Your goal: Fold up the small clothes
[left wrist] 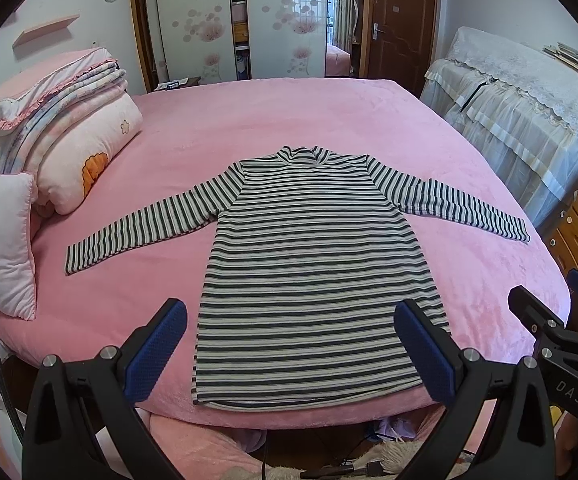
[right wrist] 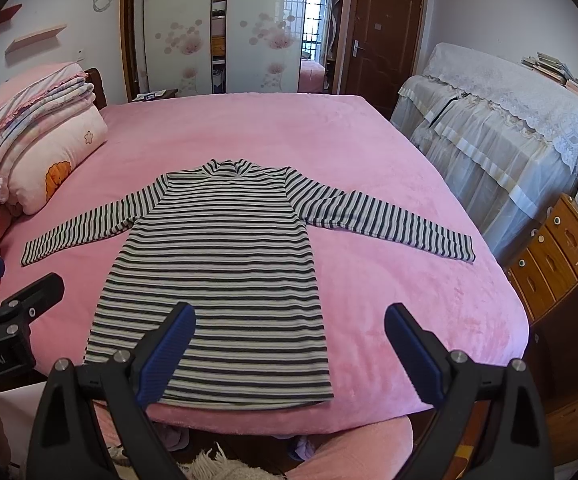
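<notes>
Ribbed blue claw [left wrist: 291, 336] pads gape — striped knit top [left wrist: 309, 280] flat.

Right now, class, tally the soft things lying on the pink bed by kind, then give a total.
Striped top: 1
Folded quilts: 2
Small pillow: 1
Total: 4

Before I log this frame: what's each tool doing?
Left tool: open, holding nothing, above the striped shirt.
Right tool: open, holding nothing.
</notes>
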{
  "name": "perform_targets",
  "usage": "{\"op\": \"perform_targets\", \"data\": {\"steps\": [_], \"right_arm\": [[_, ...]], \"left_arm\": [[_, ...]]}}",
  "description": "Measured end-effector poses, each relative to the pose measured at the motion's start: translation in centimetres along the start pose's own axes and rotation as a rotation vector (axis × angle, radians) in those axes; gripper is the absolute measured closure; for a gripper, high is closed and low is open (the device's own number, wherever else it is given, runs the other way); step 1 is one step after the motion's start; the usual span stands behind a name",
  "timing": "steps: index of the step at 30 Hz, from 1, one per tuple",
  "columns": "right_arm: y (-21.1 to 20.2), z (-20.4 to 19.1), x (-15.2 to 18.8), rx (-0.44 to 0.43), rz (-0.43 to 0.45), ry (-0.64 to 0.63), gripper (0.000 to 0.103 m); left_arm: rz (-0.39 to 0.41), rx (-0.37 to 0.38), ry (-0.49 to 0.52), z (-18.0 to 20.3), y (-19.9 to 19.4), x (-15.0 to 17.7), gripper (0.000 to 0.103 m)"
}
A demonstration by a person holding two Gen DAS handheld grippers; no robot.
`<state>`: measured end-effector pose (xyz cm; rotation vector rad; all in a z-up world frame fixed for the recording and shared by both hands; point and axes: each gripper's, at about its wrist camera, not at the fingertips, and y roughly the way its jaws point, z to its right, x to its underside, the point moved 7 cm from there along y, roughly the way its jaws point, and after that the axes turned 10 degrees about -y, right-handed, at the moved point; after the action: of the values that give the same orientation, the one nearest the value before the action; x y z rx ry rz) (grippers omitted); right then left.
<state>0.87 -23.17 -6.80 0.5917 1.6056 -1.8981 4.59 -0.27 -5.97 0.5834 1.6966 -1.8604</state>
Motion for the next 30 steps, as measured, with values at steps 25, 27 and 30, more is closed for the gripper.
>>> {"op": "perform_targets", "data": {"steps": [25,27,30], "right_arm": [[-0.41,0.43,0.41,-0.034,0.016,0.019,0.007],[-0.63,0.47,0.36,-0.035,0.024,0.023,0.007],[-0.89,0.60,0.32,-0.044,0.034,0.023,0.007]], "left_arm": [[-0.019,-0.008,-0.025,-0.42,0.10,0.58,0.000],[-0.019,-0.006,-0.027,-0.40,0.09,0.60,0.000],[-0.019,-0.006,-0.030,-0.54,0.10,0.57,0.000]]}}
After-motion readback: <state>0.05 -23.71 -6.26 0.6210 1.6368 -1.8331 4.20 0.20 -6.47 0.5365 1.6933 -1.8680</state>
